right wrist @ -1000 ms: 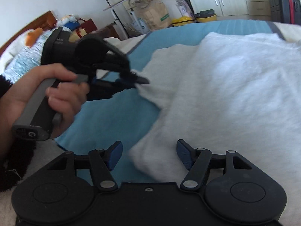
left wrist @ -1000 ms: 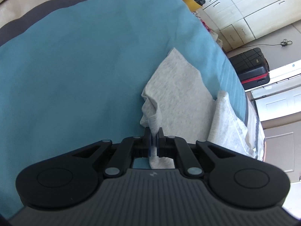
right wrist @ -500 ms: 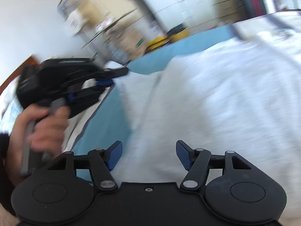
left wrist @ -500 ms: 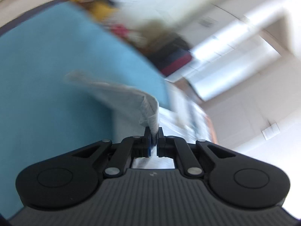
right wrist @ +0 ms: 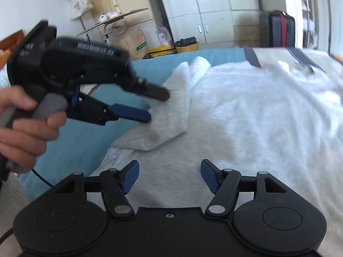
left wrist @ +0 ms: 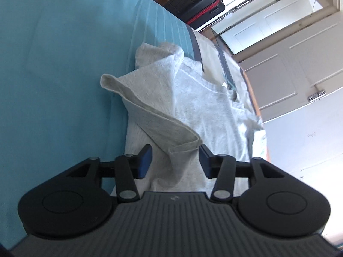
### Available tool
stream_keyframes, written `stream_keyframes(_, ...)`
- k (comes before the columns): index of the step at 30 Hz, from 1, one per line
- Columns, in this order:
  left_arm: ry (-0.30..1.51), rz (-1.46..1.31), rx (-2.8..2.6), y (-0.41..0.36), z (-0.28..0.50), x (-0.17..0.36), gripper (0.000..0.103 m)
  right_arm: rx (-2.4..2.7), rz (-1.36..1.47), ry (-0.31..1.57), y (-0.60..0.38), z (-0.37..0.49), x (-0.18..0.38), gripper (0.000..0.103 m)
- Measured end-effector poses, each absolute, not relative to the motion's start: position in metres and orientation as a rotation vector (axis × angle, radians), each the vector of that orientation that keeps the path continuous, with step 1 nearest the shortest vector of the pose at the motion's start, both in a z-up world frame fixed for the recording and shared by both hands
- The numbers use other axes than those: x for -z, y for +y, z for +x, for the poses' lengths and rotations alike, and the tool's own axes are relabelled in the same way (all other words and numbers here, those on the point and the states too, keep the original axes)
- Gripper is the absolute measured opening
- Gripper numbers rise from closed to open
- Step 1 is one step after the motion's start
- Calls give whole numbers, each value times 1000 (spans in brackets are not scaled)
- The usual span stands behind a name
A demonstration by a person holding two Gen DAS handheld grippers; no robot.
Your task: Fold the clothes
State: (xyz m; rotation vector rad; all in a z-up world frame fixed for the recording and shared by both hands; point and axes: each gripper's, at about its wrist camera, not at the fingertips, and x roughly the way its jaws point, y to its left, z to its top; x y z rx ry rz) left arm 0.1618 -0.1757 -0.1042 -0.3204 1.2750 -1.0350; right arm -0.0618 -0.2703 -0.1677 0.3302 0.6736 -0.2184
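Grey marl jersey: one T-shirt (left wrist: 210, 111), spread on a blue bedsheet (left wrist: 53, 85), its sleeve (left wrist: 158, 117) turned inward over the body panel.

Item, left gripper (left wrist: 175, 160): jaws opening, blue pads clear of the cloth on both sides; the sleeve's cuff end lies between them, released, not pinched.

Item, right gripper (right wrist: 169, 176): fingers spread wide, hovering above the shirt's lower body, nothing between the pads.

Step in hand, as judged: letting go of the folded sleeve. To do it well, finish opening before drawing the left gripper back, so the cuff is not dragged off the fold; withdraw along the sleeve's own line. The fold edge arches up rather than lying flat, so a press or smoothing pass would likely help before the next fold.

Left wrist view only: the collar (left wrist: 231, 90) toward the bed's far edge, the raised arch of the sleeve fold, a black suitcase (left wrist: 195, 0) and white doors.

Right wrist view only: the left gripper from outside (right wrist: 154, 103), slightly blurred, its fingers apart at the sleeve, a hand (right wrist: 25, 132) on its handle; shelves and a paper bag (right wrist: 130, 42) behind.
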Motion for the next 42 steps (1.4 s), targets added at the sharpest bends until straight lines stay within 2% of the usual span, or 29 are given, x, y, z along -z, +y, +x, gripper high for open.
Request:
stream_keyframes(8, 1190, -293, 842, -125, 180, 95, 48, 360, 169, 659, -262, -21, 158, 69)
stream_keyframes(12, 1213, -391, 809, -119, 204, 116, 48, 356, 67, 684, -261, 4, 155, 67)
stream_keyframes(13, 1214, -425, 802, -120, 209, 122, 48, 350, 63, 690, -261, 7, 154, 63)
stream_keyframes(14, 1214, -456, 801, -121, 212, 127, 48, 339, 73, 691, -261, 9, 154, 37)
stream_keyframes(15, 1212, -482, 814, -126, 214, 131, 48, 326, 91, 692, -261, 8, 152, 15)
stream_keyframes(17, 1202, -518, 851, -133, 216, 133, 44, 325, 122, 666, -259, 4, 150, 15)
stream_keyframes(19, 1187, -537, 889, -140, 218, 133, 30, 318, 154, 624, -257, -1, 147, 14)
stream_keyframes(20, 1176, -530, 902, -144, 218, 133, 12, 316, 180, 611, -258, -1, 147, 13)
stream_keyframes(21, 1162, -519, 912, -148, 218, 132, 2, 316, 209, 597, -260, -1, 146, 13)
stream_keyframes(29, 1045, -550, 913, -131, 219, 106, 2, 202, 421, 491, -275, -8, 138, 13)
stream_keyframes(32, 1015, -591, 905, -115, 226, 99, 2, 115, 531, 494, -285, -5, 133, 21)
stream_keyframes(35, 976, -523, 880, -105, 230, 90, 2, 61, 692, 470, -304, -7, 130, 37)
stream_keyframes(36, 952, -490, 871, -102, 230, 85, 2, 88, 750, 455, -313, -9, 130, 40)
stream_keyframes(39, 915, -519, 895, -90, 233, 75, 2, 204, 828, 479, -336, -5, 134, 40)
stream_keyframes(42, 912, -618, 934, -82, 240, 72, 2, 312, 687, 614, -341, 23, 142, 40)
